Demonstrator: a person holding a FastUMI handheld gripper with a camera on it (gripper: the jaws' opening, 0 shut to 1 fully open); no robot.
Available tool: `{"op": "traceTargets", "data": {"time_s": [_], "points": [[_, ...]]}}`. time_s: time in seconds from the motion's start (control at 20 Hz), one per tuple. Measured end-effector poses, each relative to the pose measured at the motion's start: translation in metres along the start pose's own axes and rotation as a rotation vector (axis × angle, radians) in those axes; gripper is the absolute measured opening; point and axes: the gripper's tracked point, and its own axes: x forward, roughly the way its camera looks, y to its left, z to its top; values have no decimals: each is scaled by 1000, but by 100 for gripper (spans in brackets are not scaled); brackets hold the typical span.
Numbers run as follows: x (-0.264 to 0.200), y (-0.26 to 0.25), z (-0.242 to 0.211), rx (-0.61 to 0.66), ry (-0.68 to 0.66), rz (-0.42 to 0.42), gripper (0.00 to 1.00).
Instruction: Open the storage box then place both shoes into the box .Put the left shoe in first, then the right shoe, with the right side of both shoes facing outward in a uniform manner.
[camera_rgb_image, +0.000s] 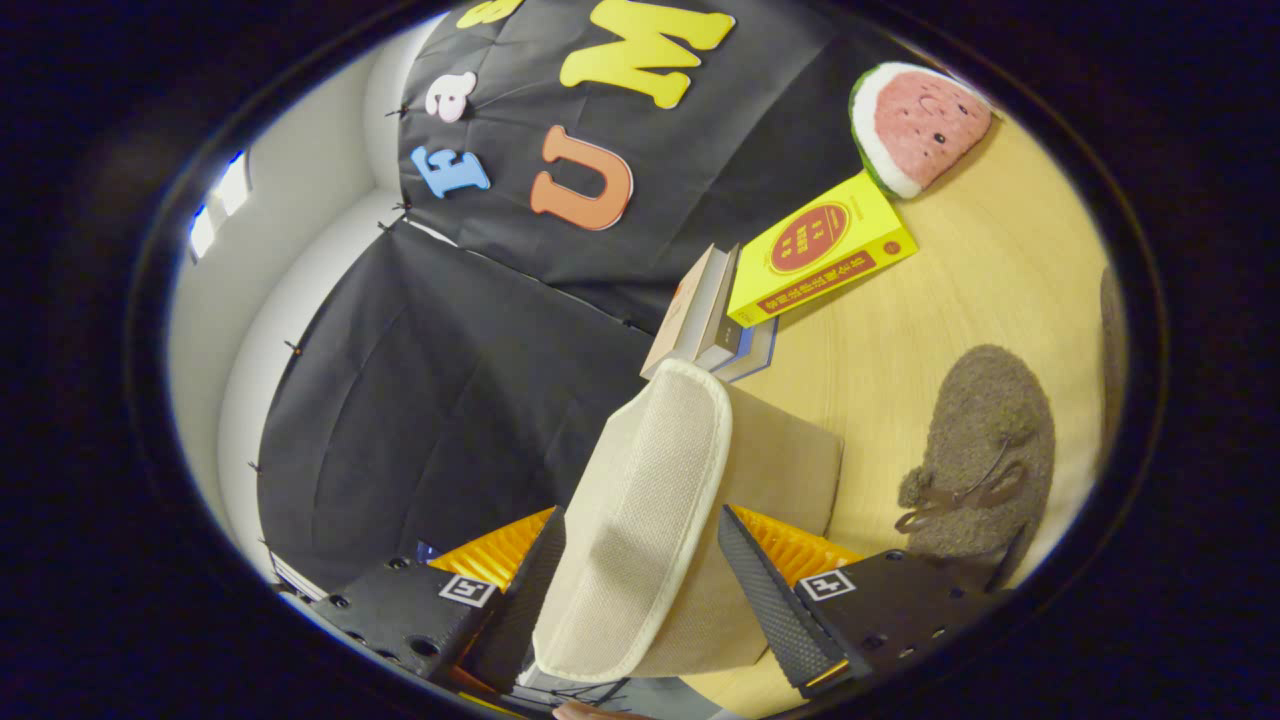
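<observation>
Sprawling under everything is the pale wooden table (960, 300), seen rolled well over by the tilted camera. On it stands the beige fabric storage box (790, 470), and the gripper (640, 590) has the box's woven lid flap (640, 500) clenched between its two fingers, one finger on each face of the flap, near its piped edge. I judge the step in hand to be opening the box, with no shoe yet inside as far as can be seen.

To do it well, the flap should be swung right back until it stays clear of the mouth, with the pinch kept close to the piped edge so the soft cloth does not slide out; letting go too soon would probably let it flop shut.

A brown fuzzy shoe (985, 450) with a small bow lies on the table just beside the box, apart from it; whether it is the left or the right I cannot tell. A dark shape near the table's edge beyond it may be the second shoe.

Behind the box sits a stack of books (700, 310) with a yellow book (820, 250) leaning on it, and a watermelon-slice plush (915, 120) lies further off. None of these blocks the flap's swing.
</observation>
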Motion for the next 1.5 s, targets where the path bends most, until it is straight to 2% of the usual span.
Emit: {"op": "traceTargets", "data": {"time_s": [0.1, 0.25, 0.45, 0.5, 0.55, 0.65, 0.7, 0.75, 0.95, 1.0, 1.15, 1.5], "points": [[2, -1, -1, 43, 13, 10, 92], [2, -3, 1, 97, 16, -6, 63], [-6, -4, 8, 110, 11, -45, 33], [-10, -3, 7, 105, 12, -58, 33], [-11, 0, 8, 102, 10, -62, 28], [-15, 20, 15, 100, 1, -16, 28], [-25, 23, 19, 99, -15, -29, 27], [-20, 27, 20, 85, -19, -48, 14], [-16, 59, 26, 62, -32, -50, 13], [-20, 69, 30, 53, -43, -47, 5], [-11, 110, 35, 21, -58, -29, 5], [51, 218, 43, -25, -80, 27, 5]]}}
